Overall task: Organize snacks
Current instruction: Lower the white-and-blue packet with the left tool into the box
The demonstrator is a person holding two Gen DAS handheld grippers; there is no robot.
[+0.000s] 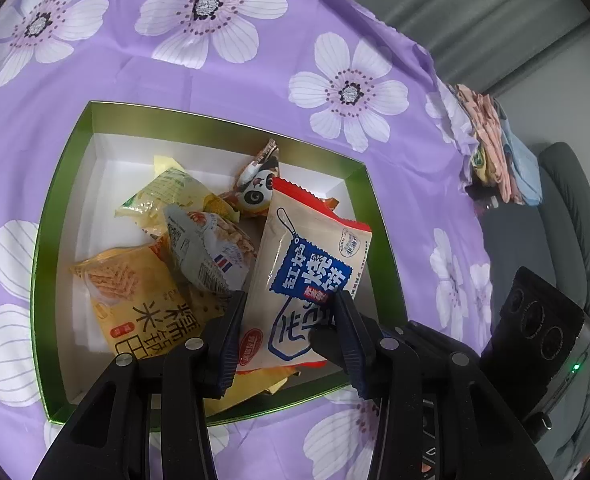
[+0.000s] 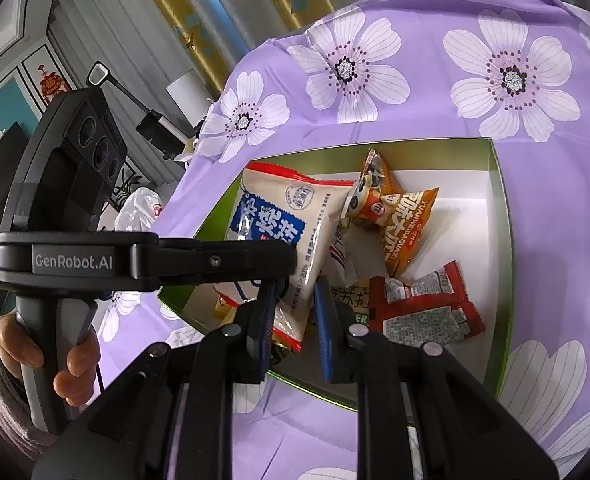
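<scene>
White-and-blue biscuit packet (image 1: 311, 276): over green box (image 1: 61, 184), apparently for placing, between spread left gripper (image 1: 289, 336); right gripper (image 2: 295, 328) spread, empty.

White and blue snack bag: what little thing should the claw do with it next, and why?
Probably lower the left claw a little and open wide: the white and blue bag sits between its fingers, already over the green box, propped on other snacks.
</scene>
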